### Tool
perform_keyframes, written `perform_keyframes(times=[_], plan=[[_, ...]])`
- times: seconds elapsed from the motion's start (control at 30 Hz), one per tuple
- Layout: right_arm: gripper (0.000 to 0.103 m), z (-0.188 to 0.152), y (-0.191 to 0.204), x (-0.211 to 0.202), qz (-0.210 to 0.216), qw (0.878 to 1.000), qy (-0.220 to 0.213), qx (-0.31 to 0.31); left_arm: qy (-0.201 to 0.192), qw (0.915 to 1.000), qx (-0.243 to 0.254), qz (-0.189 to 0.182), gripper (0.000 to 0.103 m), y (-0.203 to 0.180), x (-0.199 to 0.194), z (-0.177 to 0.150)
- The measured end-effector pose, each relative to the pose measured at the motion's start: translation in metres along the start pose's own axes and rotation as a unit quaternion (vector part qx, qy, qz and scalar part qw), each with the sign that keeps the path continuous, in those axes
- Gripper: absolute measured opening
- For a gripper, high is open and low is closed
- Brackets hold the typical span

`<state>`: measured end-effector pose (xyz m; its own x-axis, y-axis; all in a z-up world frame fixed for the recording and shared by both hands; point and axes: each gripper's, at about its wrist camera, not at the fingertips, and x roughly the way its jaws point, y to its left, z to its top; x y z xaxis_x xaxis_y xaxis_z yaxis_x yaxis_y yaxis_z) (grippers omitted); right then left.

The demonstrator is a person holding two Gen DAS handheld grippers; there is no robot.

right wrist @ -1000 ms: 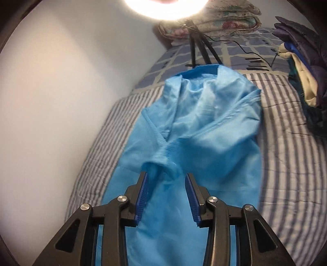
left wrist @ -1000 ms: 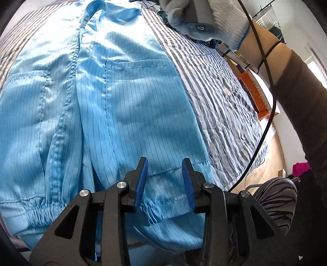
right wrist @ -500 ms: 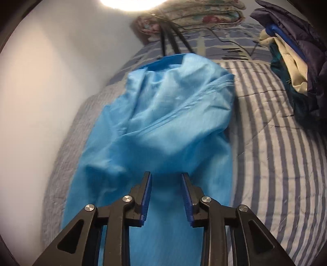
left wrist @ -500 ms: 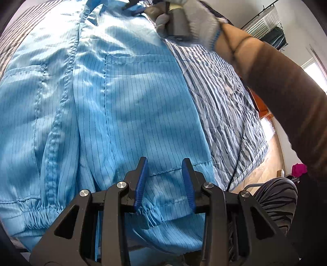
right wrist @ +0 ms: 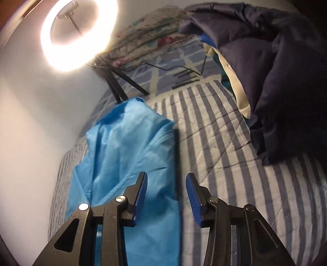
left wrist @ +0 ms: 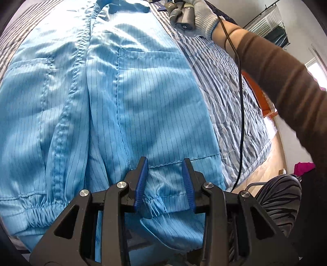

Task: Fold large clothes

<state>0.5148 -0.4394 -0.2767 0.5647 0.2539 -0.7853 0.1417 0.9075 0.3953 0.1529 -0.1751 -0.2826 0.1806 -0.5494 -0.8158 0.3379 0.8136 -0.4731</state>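
Observation:
A light blue pinstriped jacket (left wrist: 122, 102) lies flat, front up, on the striped bedcover (left wrist: 235, 92). My left gripper (left wrist: 164, 176) hovers over its elastic hem, jaws apart, cloth lying under and between the pads without being pinched. A gloved hand (left wrist: 196, 16) holds the right gripper just right of the collar. In the right wrist view the jacket (right wrist: 126, 153) runs away from me toward the wall. My right gripper (right wrist: 166, 190) straddles the jacket's right edge, its jaws opening, with no pad pressing on cloth.
A lit ring light (right wrist: 77, 34) on a tripod (right wrist: 122, 86) stands at the head of the bed beside a folded floral quilt (right wrist: 147, 41). A pile of dark clothes (right wrist: 286, 81) fills the far right. A black cable (left wrist: 242, 102) hangs from the brown sleeve (left wrist: 286, 86).
The right gripper had a fold of blue cloth between its jaws; now it holds nothing, its jaws are wider, and it has swung right to the jacket's edge. The left gripper has stayed put.

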Motion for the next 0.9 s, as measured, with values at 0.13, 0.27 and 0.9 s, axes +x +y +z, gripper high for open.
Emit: perform_keyframes(times=[0.13, 0.27, 0.9], plan=[[0.042, 0.011, -0.009, 0.022, 0.007, 1.0, 0.01, 0.001, 0.0, 1.0, 0.009, 0.002, 0.035, -0.003, 0.005, 0.004], [0.042, 0.02, -0.012, 0.04, 0.048, 0.999, 0.003, 0.015, -0.002, 0.9999, 0.011, 0.002, 0.035, -0.002, 0.008, 0.011], [0.039, -0.012, 0.066, -0.014, -0.021, 0.985, -0.01, -0.171, -0.023, 0.9997, 0.005, -0.011, 0.035, -0.013, -0.005, 0.014]])
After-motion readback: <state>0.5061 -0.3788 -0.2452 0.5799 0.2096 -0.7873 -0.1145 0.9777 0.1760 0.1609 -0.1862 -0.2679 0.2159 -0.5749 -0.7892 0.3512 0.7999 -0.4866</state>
